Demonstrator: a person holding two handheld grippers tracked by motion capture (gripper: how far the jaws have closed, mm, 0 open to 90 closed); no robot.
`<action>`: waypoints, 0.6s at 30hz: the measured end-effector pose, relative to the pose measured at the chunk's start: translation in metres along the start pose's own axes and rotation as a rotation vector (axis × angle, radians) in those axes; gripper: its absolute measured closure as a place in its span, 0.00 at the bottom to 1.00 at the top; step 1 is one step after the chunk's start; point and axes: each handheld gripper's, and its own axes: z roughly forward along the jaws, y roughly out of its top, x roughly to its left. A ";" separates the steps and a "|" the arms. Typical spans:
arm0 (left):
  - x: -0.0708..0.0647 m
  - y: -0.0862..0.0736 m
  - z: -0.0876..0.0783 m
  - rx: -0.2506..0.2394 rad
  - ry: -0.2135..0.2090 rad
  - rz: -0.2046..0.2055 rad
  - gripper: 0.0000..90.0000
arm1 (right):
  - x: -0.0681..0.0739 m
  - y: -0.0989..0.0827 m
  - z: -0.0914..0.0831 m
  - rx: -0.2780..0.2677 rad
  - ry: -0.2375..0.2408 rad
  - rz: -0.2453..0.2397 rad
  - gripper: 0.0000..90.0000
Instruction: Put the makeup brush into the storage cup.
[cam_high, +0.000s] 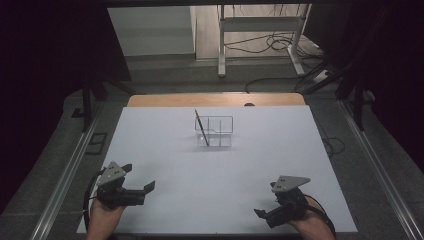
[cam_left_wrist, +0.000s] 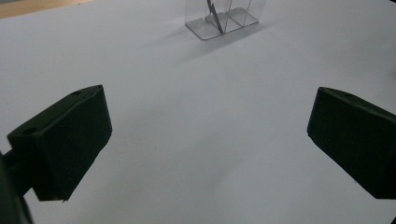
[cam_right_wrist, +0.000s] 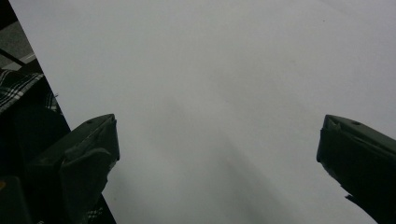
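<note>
Clear plastic forms the divided holder (cam_high: 214, 131) at the table's middle, well apart from both grippers; a dark pen (cam_high: 201, 127) leans tilted in its left compartment, propped by the wall. We hold the left gripper (cam_high: 140, 186) and right gripper (cam_high: 265, 214) near the front edge, jaws spread wide and empty, which we judge a rest posture. In the left gripper view the holder (cam_left_wrist: 224, 18) lies ahead. White sheet (cam_high: 165, 145) covers the wooden table (cam_high: 150, 100); cables (cam_high: 270, 45) trail on the floor beyond.
</note>
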 end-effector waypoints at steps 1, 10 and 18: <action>0.000 -0.001 -0.001 0.002 0.001 -0.001 0.01 | 0.000 0.000 0.000 0.000 0.000 0.001 0.00; -0.003 -0.008 -0.008 0.004 0.005 0.001 0.01 | 0.000 0.000 0.000 0.000 -0.001 0.006 0.00; -0.003 -0.016 -0.012 0.009 0.008 -0.006 0.00 | 0.000 0.000 0.000 0.002 0.000 0.009 0.00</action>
